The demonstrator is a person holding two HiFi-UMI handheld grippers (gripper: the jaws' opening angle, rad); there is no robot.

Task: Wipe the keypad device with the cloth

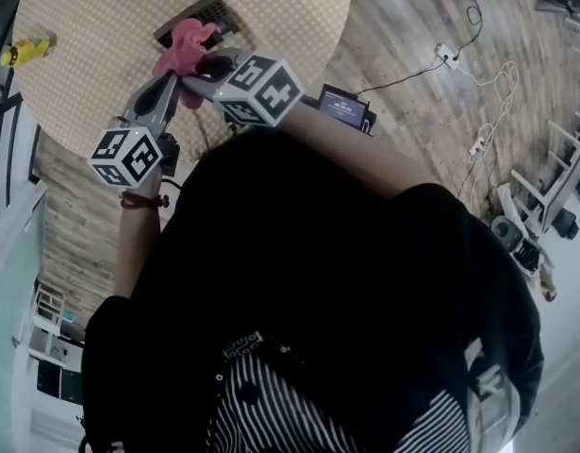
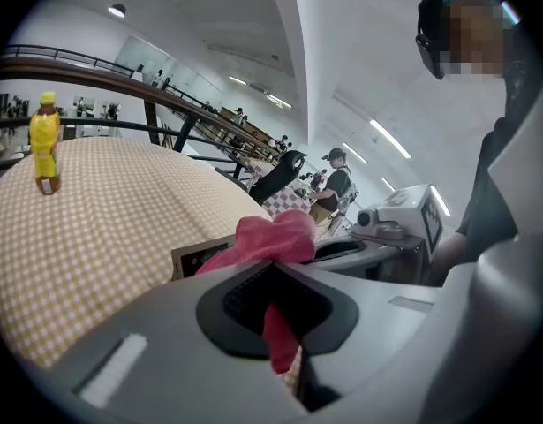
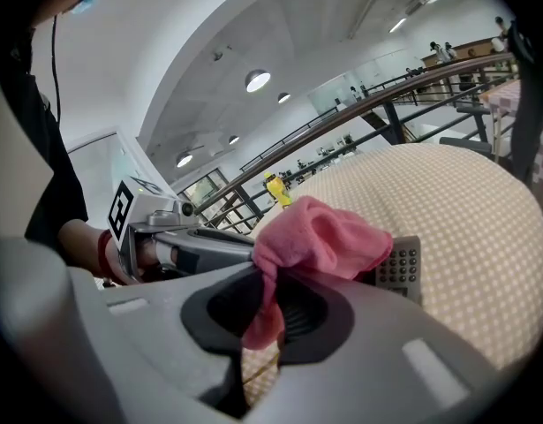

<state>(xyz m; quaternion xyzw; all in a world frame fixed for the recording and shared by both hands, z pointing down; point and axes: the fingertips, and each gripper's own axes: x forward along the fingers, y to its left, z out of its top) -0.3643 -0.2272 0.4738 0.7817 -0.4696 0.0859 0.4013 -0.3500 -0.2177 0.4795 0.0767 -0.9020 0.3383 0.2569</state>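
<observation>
A pink cloth [image 1: 184, 47] is bunched up just above the near edge of a dark keypad device [image 1: 197, 15] on the round checked table [image 1: 101, 26]. Both grippers meet at the cloth. My left gripper [image 1: 179, 83] comes from the lower left and is shut on the cloth. In the left gripper view the cloth [image 2: 273, 237] hangs down between the left gripper [image 2: 275, 283] pads, with the keypad device [image 2: 199, 254] behind it. My right gripper [image 1: 199, 70] is shut on the same cloth [image 3: 320, 237]; the right gripper [image 3: 269, 294] view shows the keypad device [image 3: 400, 268] partly covered.
A yellow bottle [image 1: 25, 51] stands at the table's far left edge. On the wooden floor right of the table lie a black device with a lit screen [image 1: 344, 107] and cables with power strips [image 1: 447, 55]. White shelving [image 1: 563, 177] stands at the right.
</observation>
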